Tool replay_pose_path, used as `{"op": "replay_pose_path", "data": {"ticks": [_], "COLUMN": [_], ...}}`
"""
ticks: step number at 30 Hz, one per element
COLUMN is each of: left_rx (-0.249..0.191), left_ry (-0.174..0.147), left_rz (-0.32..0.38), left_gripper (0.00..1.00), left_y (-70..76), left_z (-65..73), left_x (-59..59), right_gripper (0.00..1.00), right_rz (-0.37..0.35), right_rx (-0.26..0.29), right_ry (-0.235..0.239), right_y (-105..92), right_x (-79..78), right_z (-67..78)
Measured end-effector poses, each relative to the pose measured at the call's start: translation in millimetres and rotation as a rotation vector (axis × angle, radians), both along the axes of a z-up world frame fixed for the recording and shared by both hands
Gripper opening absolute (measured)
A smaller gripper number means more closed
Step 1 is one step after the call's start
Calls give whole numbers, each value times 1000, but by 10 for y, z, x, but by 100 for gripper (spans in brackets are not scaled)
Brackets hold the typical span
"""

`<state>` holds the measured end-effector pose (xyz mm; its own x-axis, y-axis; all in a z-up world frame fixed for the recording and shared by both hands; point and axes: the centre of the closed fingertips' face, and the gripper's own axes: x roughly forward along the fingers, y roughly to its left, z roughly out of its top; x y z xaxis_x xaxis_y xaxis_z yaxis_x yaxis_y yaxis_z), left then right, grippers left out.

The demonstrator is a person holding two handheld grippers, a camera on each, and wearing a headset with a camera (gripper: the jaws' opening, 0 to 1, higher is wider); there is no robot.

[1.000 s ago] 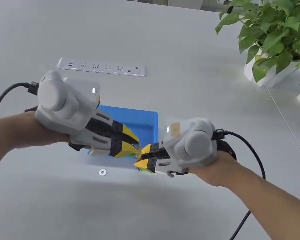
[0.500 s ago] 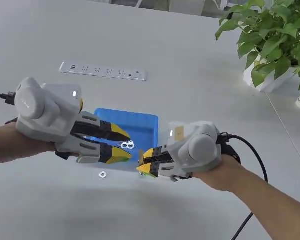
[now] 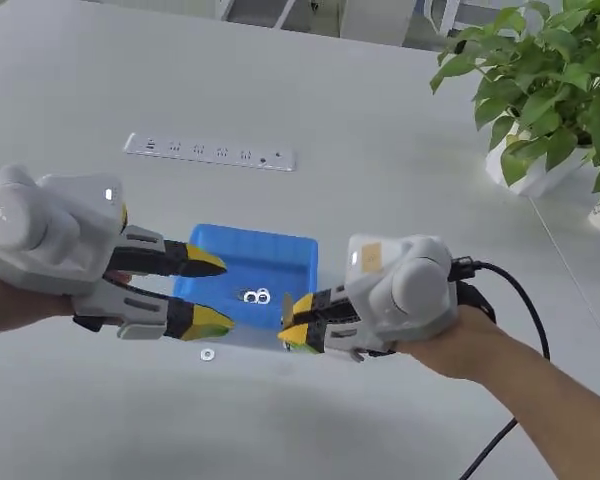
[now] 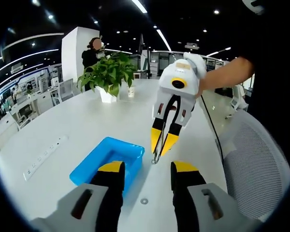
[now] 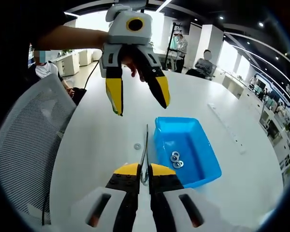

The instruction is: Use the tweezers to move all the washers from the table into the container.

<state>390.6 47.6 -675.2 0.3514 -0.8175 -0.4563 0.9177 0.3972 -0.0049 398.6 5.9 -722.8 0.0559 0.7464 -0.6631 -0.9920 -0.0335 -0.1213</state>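
White table [image 3: 380,150] holds a blue box [image 3: 270,250] with washers [image 3: 256,296] inside (a loose washer [image 3: 207,354] lies beside it). My right claw [image 3: 295,322] pinches the tweezers [image 5: 146,145]; my left claw [image 3: 223,293] is spread wide.

A white power strip [image 3: 209,153] lay on the pale counter [image 3: 380,130], well apart from a leafy potted plant [image 3: 540,90] near its edge.

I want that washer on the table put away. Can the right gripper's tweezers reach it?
Probably yes. The washer lies on bare table right beside the tweezers that the right gripper holds, with nothing between them. The open left gripper hovers beyond it.
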Motion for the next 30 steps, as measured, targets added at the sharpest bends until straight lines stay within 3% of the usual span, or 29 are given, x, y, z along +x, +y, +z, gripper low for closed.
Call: {"op": "replay_pose_path", "data": {"ticks": [9, 15, 30], "left_rx": [-1, 3, 8], "left_ry": [-17, -18, -16], "left_rz": [40, 63, 110], "left_gripper": [52, 66, 74], "left_y": [116, 160, 297], "left_z": [63, 70, 89], "left_x": [7, 24, 66], "right_gripper": [7, 7, 7], "right_rz": [1, -4, -20], "right_rx": [14, 31, 65], "right_ry": [1, 2, -12], "right_y": [27, 65, 174], "right_x": [17, 65, 287], "right_z": [188, 310, 475]}}
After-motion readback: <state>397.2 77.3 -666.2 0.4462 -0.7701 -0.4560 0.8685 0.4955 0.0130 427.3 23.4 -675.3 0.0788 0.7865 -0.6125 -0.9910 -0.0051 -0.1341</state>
